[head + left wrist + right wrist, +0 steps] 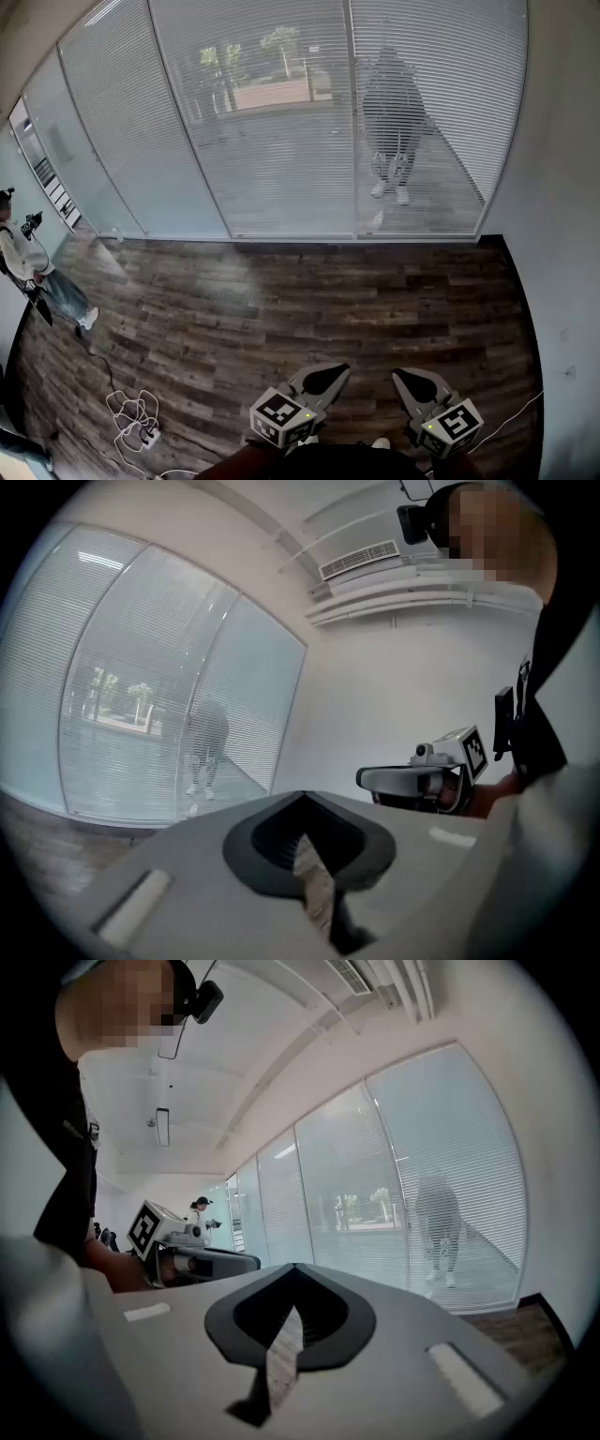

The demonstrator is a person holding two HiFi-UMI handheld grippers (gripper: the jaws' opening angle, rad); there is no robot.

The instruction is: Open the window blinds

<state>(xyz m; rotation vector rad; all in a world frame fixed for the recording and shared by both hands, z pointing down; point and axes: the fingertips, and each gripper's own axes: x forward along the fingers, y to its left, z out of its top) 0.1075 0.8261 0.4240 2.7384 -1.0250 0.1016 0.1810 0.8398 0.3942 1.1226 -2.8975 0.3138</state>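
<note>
Blinds looking thin, bendy: prob. gripping cord/wand (unseen), not slats. Left tongs & right tongs sitting shut, empty.

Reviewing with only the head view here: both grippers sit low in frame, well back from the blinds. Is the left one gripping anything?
Observer: No. The left gripper view shows the left gripper shut, with nothing between its jaws.
Operator: And the right one?
Observer: The right gripper is shut and empty too, in its own view, with the blinds beyond it.
Operator: Is there anything overhead that I'm missing?
Observer: Yes, a slatted air vent up near the ceiling, seen in the left gripper view.
</note>
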